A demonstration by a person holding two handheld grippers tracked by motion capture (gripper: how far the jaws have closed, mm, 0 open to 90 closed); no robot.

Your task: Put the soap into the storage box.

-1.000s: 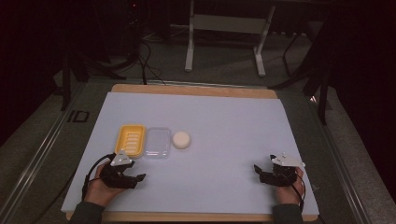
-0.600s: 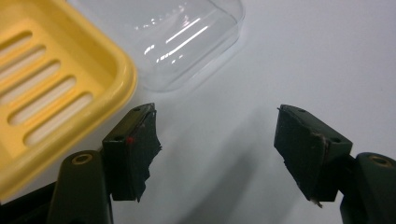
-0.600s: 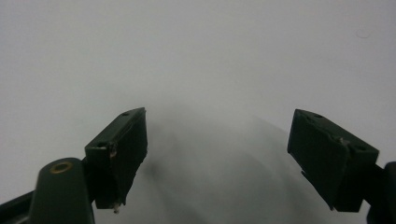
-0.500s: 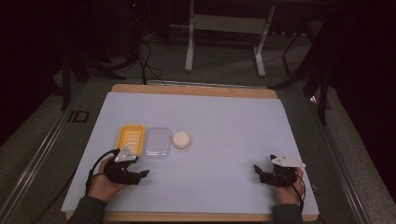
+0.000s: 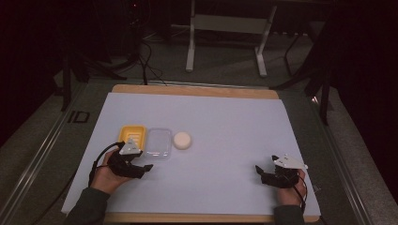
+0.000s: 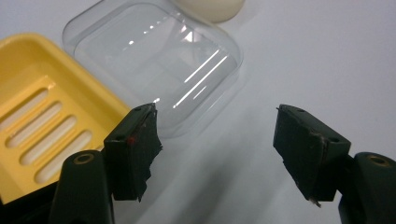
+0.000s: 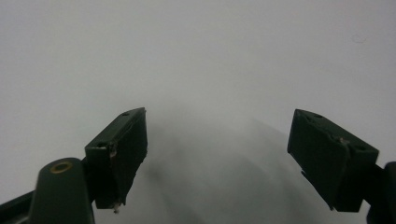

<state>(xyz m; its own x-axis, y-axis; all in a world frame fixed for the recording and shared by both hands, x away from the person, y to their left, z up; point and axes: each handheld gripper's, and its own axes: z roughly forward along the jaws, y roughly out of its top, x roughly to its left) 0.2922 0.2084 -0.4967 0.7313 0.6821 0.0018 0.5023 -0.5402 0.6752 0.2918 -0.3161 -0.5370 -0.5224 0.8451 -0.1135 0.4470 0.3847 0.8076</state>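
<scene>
I've moved L tool (image 5: 137, 168) up-right to lid (image 6: 154, 60), jaws apart; R tool (image 5: 266, 174) idle, apart too.

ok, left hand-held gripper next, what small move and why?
Probably ease the left hand-held gripper forward toward the clear plastic lid. Its jaws stand open and empty, just short of the lid's near corner, with the yellow slotted soap dish beside it and the round white soap beyond.

The high view is dim, black toward 10 and 2 o'clock. Glare streaks cross the clear lid (image 6: 156, 60); soft shadow pools at 6 o'clock beneath the blurred right gripper (image 7: 217, 154).
</scene>
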